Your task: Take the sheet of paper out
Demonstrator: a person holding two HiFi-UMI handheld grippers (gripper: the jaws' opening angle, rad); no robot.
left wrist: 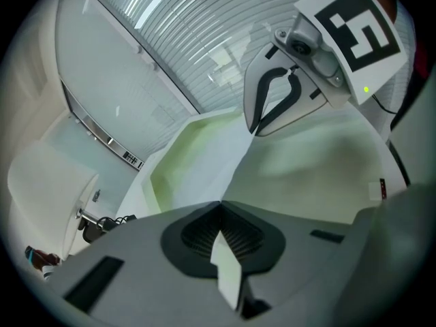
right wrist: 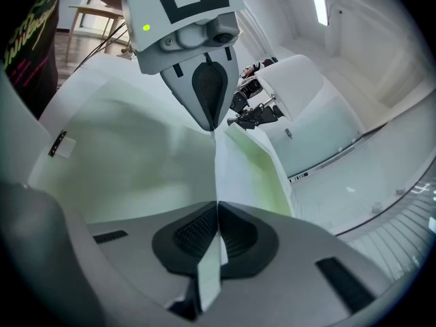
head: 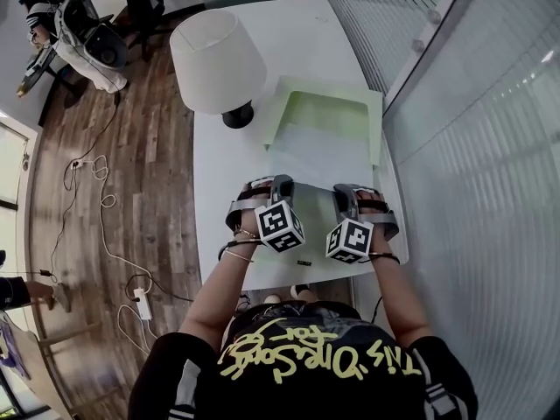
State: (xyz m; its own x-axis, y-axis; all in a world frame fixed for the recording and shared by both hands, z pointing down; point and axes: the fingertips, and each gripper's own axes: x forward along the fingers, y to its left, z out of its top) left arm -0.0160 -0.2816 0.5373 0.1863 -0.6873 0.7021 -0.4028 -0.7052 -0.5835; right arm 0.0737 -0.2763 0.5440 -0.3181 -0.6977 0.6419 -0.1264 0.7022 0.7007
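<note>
Left gripper (left wrist: 219,210) and right gripper (right wrist: 216,206) both have jaws pressed tight on the near edge of the sheet (head: 319,156), which looks light, floppy and easily torn, its far end seemingly tucked in the folder (head: 337,108).

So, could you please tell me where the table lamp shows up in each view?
Head view: lamp upper left of centre.
Left gripper view: lamp at the far left edge.
Right gripper view: lamp upper right of centre.
Shared landmark: the pale green folder.

Overhead plus close views, shared sheet (head: 322,153)
</note>
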